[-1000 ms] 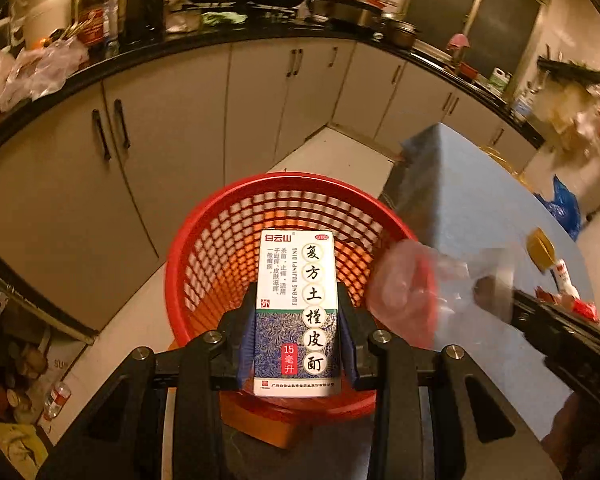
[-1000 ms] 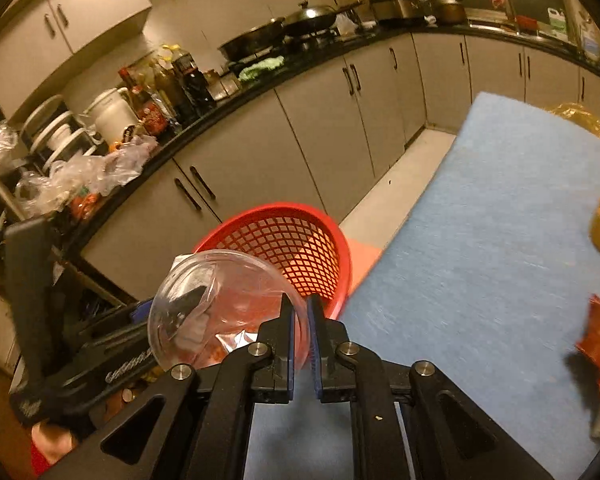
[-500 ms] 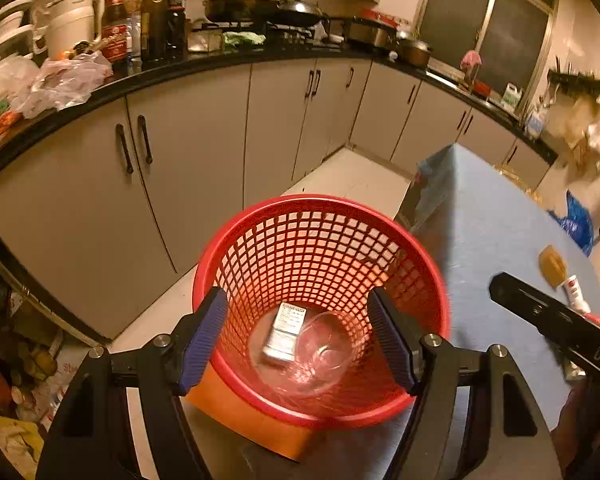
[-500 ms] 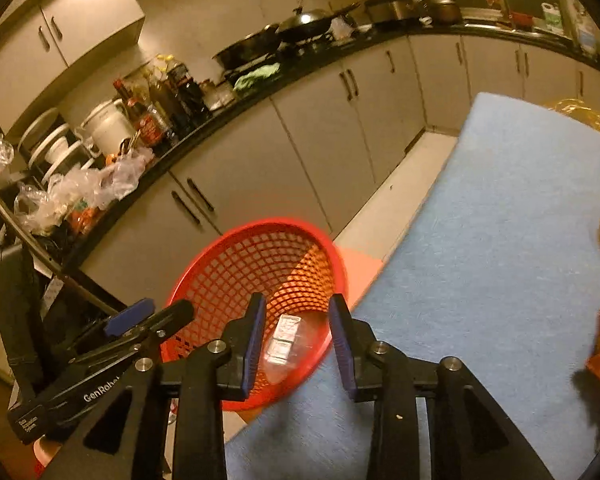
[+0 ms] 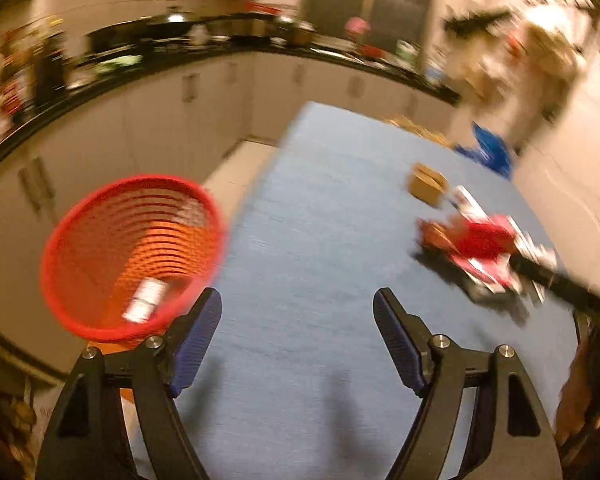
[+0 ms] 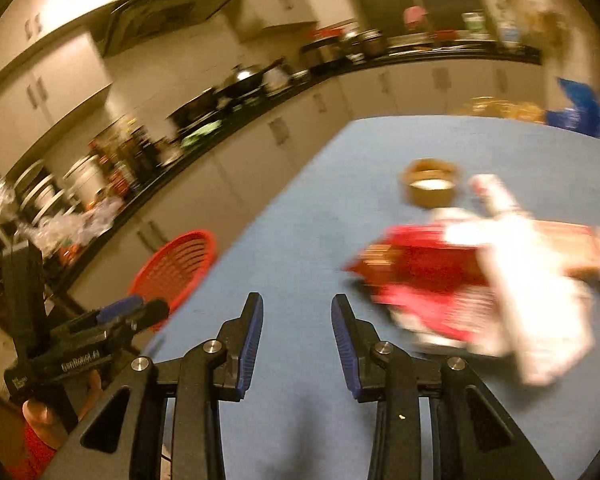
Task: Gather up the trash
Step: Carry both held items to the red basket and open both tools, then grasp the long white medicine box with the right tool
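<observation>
Both claws just opening, nothing between — left gripper (image 5: 297, 309) wider than right gripper (image 6: 297, 315). Medicine box (image 5: 146, 305) in red basket (image 5: 204, 208) off tabletop's (image 5: 320, 240) left edge; red wrappers (image 6: 424, 280) near right edge.

Dim, warm yellowish indoor light, heavy motion blur across both fisheye views, curved dark-vignetted edges, and only the near jaws look sharp.

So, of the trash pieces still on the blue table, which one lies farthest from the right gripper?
The small brown round tub. It sits alone beyond the red wrapper and white packet, which lie closer.
</observation>
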